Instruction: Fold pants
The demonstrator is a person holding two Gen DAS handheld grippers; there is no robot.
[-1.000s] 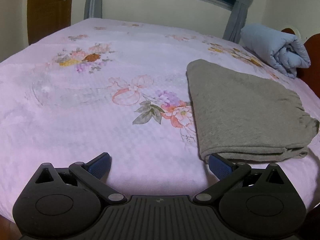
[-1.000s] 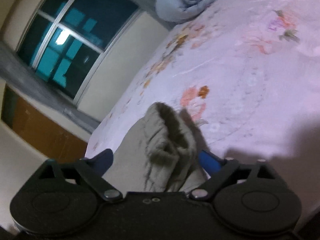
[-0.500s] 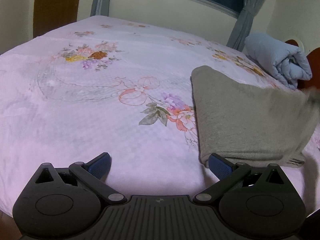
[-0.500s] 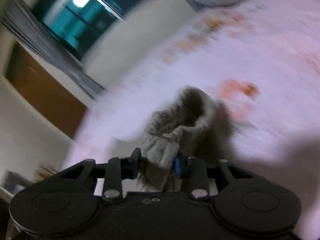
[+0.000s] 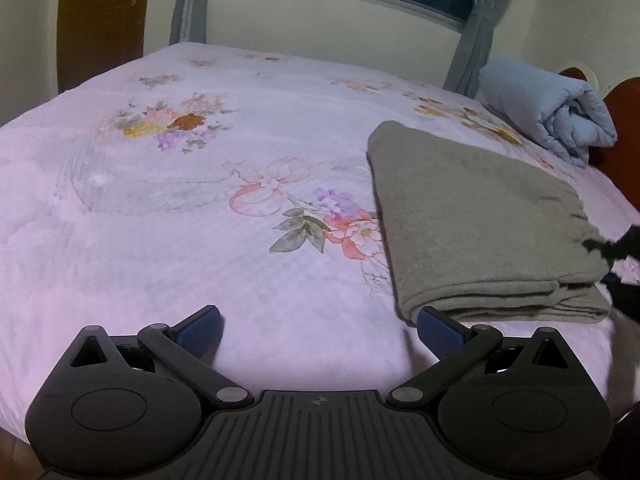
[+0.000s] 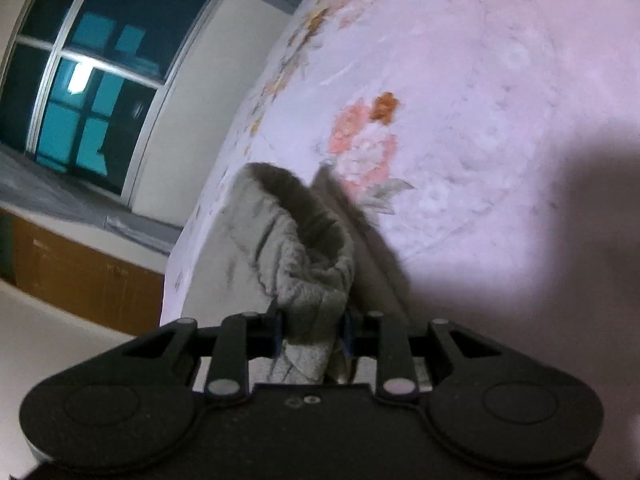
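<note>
Gripping: the right gripper [image 6: 311, 334] is clamped on a bunched edge of the grey pants [image 6: 304, 256], the cloth pinched between its two fingers at the lower centre of the right wrist view.

Left gripper: the left gripper [image 5: 319, 322] sits low at the bottom of the left wrist view, fingers spread wide apart and holding nothing; its right-hand pad [image 5: 438, 330] lies just beside the near corner of the pants, and whether it touches the cloth cannot be told.

Bed: a pink flowered bedspread [image 5: 200, 240] fills the middle of the left wrist view, bare from the left edge across to the centre.

Pants: the pants [image 5: 476, 224] lie at the right of that view as a flat rectangle in several stacked layers, the folded edge facing the camera.

Far right: a dark shape at the right edge, taken to be the right gripper [image 5: 618, 246], meets the cloth's right end; a rolled blue quilt [image 5: 548, 116] rests in the upper right by the headboard.

Step in hand: by the look of it, a late fold, with the right end taken up for carrying across the stack.

Next move: likely lifting that end and laying it leftward over the pile, edges kept in line, while the open left gripper steadies or takes the near corner so the layers do not slide.
</note>
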